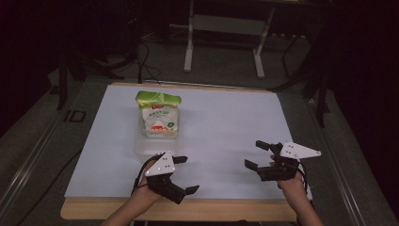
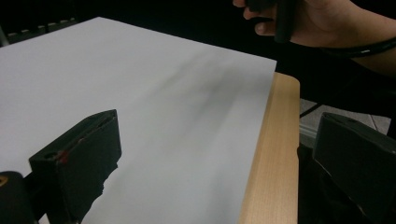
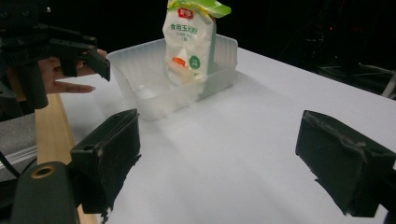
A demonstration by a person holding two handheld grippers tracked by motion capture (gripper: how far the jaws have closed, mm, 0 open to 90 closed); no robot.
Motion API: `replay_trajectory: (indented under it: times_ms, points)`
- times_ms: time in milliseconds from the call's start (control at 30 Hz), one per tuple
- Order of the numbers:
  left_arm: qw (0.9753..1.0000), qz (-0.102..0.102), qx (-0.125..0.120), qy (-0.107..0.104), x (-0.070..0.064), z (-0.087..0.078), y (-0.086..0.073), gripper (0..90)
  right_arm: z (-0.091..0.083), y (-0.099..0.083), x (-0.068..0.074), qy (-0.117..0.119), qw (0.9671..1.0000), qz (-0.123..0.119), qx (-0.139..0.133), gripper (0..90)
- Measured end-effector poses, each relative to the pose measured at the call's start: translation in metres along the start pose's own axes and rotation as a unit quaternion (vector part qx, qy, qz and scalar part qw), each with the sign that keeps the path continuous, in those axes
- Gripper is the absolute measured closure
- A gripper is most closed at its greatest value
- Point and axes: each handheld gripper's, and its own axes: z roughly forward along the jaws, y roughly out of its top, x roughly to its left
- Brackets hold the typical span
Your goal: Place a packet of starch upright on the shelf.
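Where white sheet covers bench (image 1: 263, 210): one clear tray (image 1: 143, 146), far left of centre, holding one upright green-topped bag (image 1: 159, 115). Two claws near front edge, both spread, empty: left claw (image 1: 187, 174) just beside tray, right claw (image 1: 257, 155) well apart.

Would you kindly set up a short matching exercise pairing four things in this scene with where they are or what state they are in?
Things:
1. bag
2. clear tray
3. left gripper
4. right gripper

Places or states:
A. open, near the table's front right
B. standing upright in the tray
C. on the white sheet, holding the bag
D. open, just in front of the tray

Pairs: 1-B, 2-C, 3-D, 4-A
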Motion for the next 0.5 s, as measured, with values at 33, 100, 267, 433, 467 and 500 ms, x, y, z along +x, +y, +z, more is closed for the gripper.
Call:
replay_trajectory:
  times_ms: [33, 100, 267, 433, 467, 500]
  points:
    - [1.0000, 0.003, 0.004, 0.002, -0.002, 0.002, -0.003, 1.4, 0.001, -0.002, 0.000, -0.002, 1.0000, -0.002, 0.004, 13.6]
    - [1.0000, 0.001, 0.002, 0.002, -0.003, 0.004, -0.006, 1.4, 0.002, -0.005, -0.001, -0.004, 0.9999, -0.005, 0.009, 13.6]
    - [1.0000, 0.003, 0.007, 0.001, -0.005, 0.008, -0.009, 1.4, 0.005, -0.010, -0.002, -0.003, 0.9999, -0.002, 0.015, 13.6]
    - [0.9998, 0.008, 0.015, 0.002, -0.006, 0.011, -0.012, 1.4, 0.009, -0.014, -0.001, 0.001, 0.9996, -0.007, 0.026, 13.6]
    - [0.9998, 0.007, 0.016, 0.002, -0.005, 0.011, -0.013, 1.4, 0.010, -0.014, -0.001, 0.001, 0.9996, -0.008, 0.027, 13.6]
    - [0.9998, 0.006, 0.017, 0.002, -0.005, 0.011, -0.013, 1.4, 0.010, -0.015, -0.001, 0.002, 0.9996, -0.008, 0.028, 13.6]
